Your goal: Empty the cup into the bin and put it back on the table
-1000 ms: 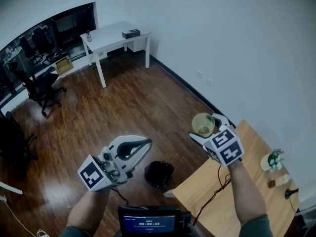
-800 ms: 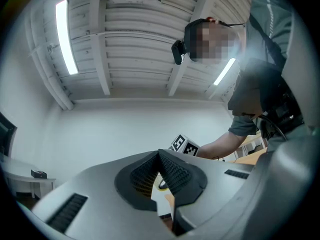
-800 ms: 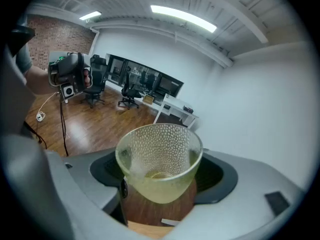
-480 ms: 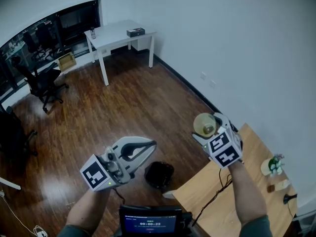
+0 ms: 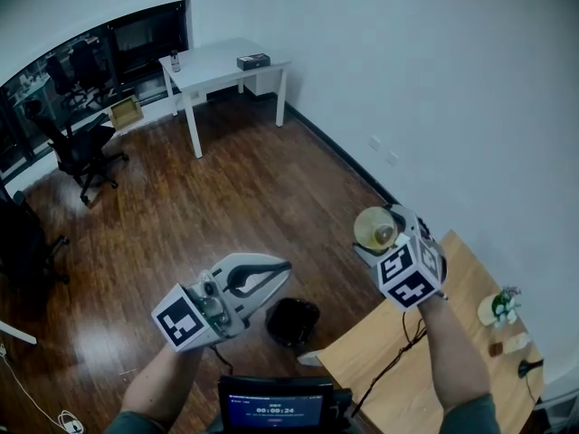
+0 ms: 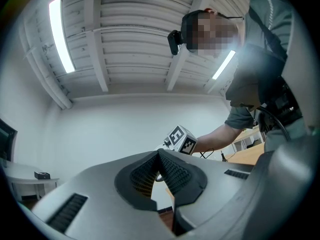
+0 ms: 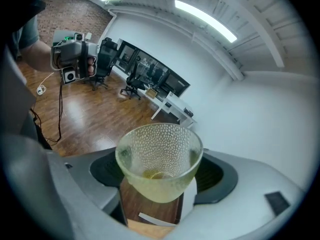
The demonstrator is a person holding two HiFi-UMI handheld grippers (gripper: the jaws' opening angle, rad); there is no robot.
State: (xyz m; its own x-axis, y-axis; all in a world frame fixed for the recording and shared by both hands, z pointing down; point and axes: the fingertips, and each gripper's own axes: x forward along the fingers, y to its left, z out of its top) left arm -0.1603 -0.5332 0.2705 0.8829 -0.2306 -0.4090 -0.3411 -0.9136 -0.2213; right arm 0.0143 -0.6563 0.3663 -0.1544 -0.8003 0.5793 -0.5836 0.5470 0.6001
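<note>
My right gripper [image 5: 378, 236] is shut on a yellowish dimpled glass cup [image 5: 373, 228], held in the air above the far corner of the wooden table [image 5: 452, 351]. In the right gripper view the cup [image 7: 159, 160] sits between the two jaws, mouth tilted toward the camera, with a small yellow bit at its bottom. The black bin [image 5: 291, 321] stands on the floor below and to the left, by the table's edge. My left gripper [image 5: 276, 270] is shut on nothing and hangs just left of the bin; in the left gripper view its pads [image 6: 159, 173] meet.
A small plant [image 5: 498, 302] and small items lie at the wooden table's right end. A cable [image 5: 393, 360] runs across that table. A white desk [image 5: 217, 61] and office chairs [image 5: 77, 152] stand far off on the dark wood floor. A screen [image 5: 274, 410] sits at the bottom edge.
The right gripper has rolled a little, so the cup's mouth faces more sideways. Both hands stay in nearly the same places.
</note>
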